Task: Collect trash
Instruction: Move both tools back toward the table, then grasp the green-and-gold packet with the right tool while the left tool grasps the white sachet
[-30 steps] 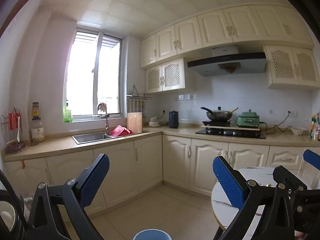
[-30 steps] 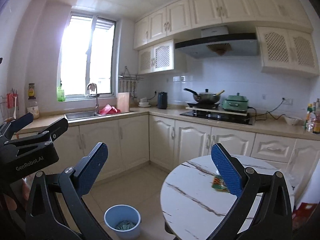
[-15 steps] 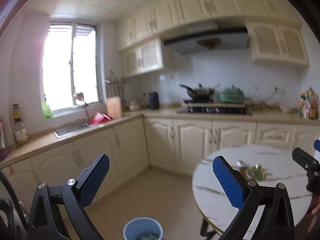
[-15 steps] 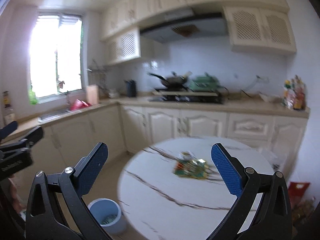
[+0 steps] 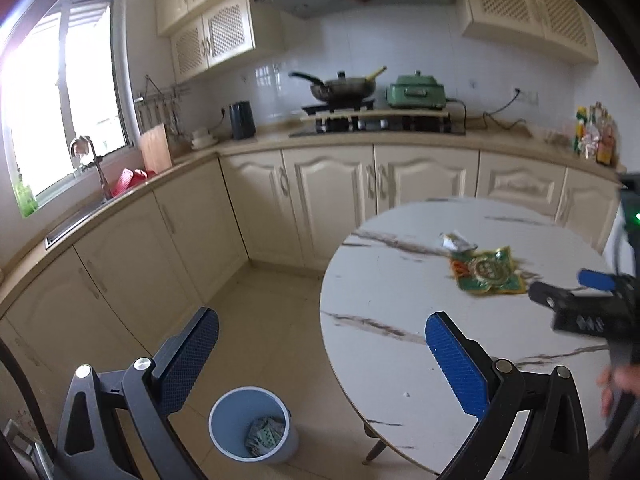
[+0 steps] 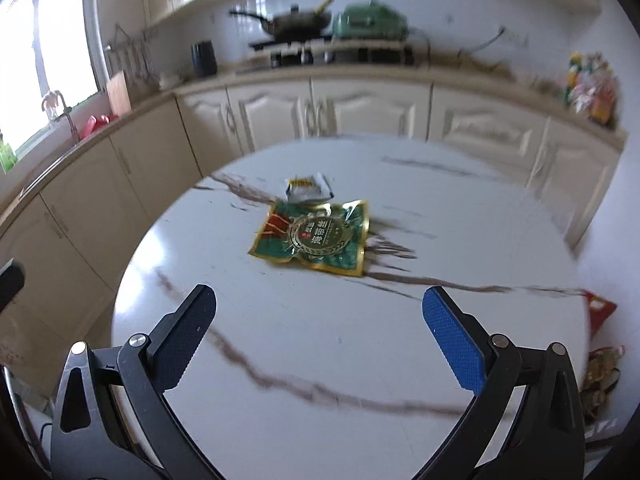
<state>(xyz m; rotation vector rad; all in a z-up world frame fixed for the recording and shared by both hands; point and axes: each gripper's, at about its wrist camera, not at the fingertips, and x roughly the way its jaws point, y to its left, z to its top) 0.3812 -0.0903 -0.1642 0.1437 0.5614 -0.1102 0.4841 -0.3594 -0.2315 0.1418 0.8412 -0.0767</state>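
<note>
A flat green and gold snack wrapper lies near the middle of the round marble table. Just behind it sits a small crumpled white wrapper. My right gripper hangs open above the table's near half, short of the green wrapper, with nothing between its fingers. My left gripper is open and empty at the table's left edge, above the floor. A blue bin with some trash inside stands on the floor below it. The right gripper shows at the right of the left wrist view.
Cream kitchen cabinets and a counter run behind the table, with a wok on a stove, a green cooker and a kettle. A sink sits under the window. Red packets lie beyond the table's right edge.
Both views have swung right and down, from the sink side toward the table. The right gripper has come in over the table, closer to the wrappers. Both stay open.
</note>
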